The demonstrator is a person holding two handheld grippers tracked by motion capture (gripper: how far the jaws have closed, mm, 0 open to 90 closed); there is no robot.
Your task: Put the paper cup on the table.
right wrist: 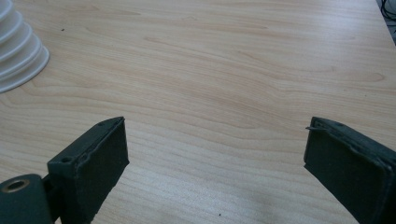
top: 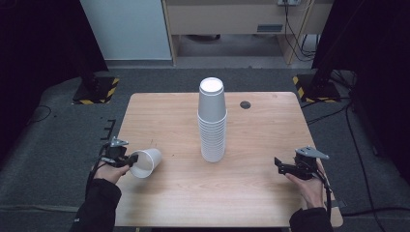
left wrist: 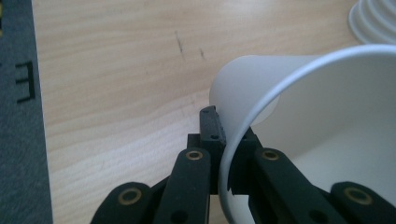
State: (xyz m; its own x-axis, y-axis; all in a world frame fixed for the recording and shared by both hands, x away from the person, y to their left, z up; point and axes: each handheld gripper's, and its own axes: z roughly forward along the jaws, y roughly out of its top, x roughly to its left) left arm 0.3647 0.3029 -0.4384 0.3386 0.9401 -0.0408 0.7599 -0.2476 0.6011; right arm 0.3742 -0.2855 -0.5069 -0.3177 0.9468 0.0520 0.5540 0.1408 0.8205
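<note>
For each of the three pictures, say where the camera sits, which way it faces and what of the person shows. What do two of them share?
High view: above the person's side, facing forward and down on the table; both forearms, left gripper, right gripper.
Left gripper view: on that gripper, along jaws pinching a cup.
Right gripper view: along open jaws, over bare wood.
Shared: the stack of cups appears in every view's edge.

Cup stack [top: 212, 121] at table [top: 270, 193] centre, 1 tipped cup [top: 146, 162] left of it, near the left edge.
</note>
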